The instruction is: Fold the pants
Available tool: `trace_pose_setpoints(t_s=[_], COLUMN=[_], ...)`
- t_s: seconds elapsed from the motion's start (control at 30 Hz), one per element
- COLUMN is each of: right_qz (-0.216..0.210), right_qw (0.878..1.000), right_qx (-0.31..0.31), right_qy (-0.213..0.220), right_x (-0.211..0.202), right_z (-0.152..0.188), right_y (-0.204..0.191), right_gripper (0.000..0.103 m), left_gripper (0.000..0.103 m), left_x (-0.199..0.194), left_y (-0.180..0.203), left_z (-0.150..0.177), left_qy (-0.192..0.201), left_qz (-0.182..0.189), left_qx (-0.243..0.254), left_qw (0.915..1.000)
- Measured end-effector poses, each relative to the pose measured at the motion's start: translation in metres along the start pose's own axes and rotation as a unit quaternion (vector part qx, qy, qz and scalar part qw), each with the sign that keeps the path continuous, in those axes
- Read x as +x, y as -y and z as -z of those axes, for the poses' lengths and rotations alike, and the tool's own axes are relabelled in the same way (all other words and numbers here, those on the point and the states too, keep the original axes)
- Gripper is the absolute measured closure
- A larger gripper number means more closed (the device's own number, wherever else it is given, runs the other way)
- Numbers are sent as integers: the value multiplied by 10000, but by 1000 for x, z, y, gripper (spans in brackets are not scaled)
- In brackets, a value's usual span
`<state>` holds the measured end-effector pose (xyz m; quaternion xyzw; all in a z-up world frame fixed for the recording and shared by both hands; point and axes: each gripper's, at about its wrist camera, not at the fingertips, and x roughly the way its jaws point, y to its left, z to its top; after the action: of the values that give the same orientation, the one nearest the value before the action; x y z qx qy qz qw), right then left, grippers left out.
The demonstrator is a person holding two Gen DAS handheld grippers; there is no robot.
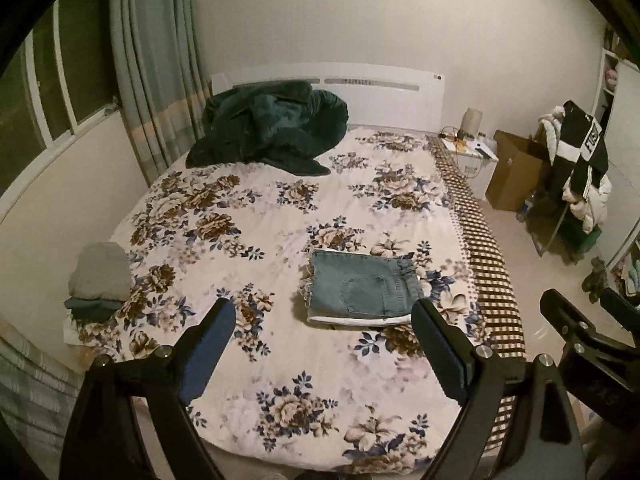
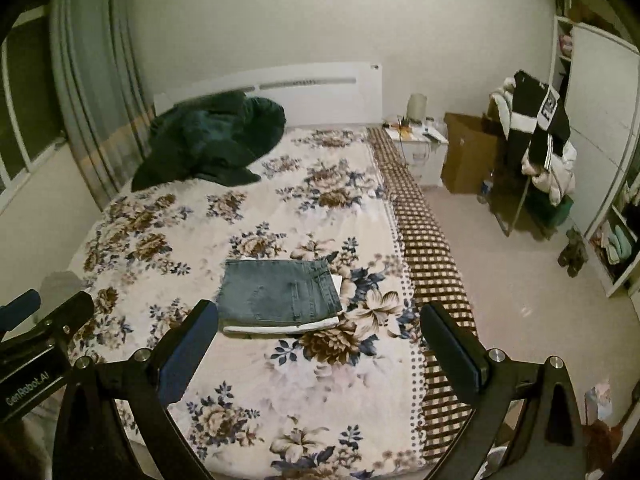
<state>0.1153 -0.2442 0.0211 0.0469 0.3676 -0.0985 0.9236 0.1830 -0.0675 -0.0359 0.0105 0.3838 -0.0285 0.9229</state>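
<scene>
The folded jeans (image 1: 362, 292) lie flat on the floral bedspread (image 1: 248, 216), a neat blue-denim rectangle with a back pocket facing up and a white layer showing under their near edge; whether that white strip is part of the pants or a separate cloth cannot be told. Taking the jeans as the landmark, the left gripper (image 1: 324, 340) hangs above the bed on their near side, its jaws spread wide with nothing between them, one finger off the jeans' near-left corner and the other by their near-right corner. The right gripper (image 2: 316, 344) is likewise on the near side of the jeans, jaws wide apart and empty, not touching the denim (image 2: 280, 294). Far beyond the jeans, against the white headboard (image 1: 380, 92), sits a crumpled dark green blanket (image 1: 268, 128). Well to the left of the jeans, at the bed's edge, is a small stack of folded clothes (image 1: 100, 284), grey on top of dark green. To the right of the jeans runs the brown checked border (image 1: 484, 248) of the bed, and farther right stand a cardboard box (image 1: 516, 168) and a rack draped with clothing (image 1: 580, 160).
</scene>
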Motion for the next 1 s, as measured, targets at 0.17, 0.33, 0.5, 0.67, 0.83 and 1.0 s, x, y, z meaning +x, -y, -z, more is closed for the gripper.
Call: trace_pose_setpoints(t_s=[0.17, 0.33, 0.5, 0.67, 0.83, 1.0], right_qz=[45, 130, 134, 159, 235, 224], right_qw=[9998, 9995, 9994, 9994, 9992, 9992], right_qx=[6, 17, 56, -7, -61, -74], right_qy=[187, 304, 307, 298, 314, 324], right_x=[-59, -98, -119, -121, -130, -130], right_z=[4, 5, 6, 2, 3, 0], right_y=[4, 2, -5, -13, -23, -27], right_gripper=[1, 1, 1, 0, 0, 0], left_gripper=[13, 13, 13, 7, 2, 2], left_x=[-28, -40, -45, -50, -57, -59], left_y=[-8, -17, -20, -21, -23, -24], left_z=[0, 0, 3, 6, 8, 10], left_qy=[112, 131, 104, 164, 252, 211], left_qz=[-53, 5, 10, 49, 12, -17], left_qx=[-2, 22, 40, 30, 15, 0], left_qw=[9999, 9999, 9999, 9998, 9997, 9998])
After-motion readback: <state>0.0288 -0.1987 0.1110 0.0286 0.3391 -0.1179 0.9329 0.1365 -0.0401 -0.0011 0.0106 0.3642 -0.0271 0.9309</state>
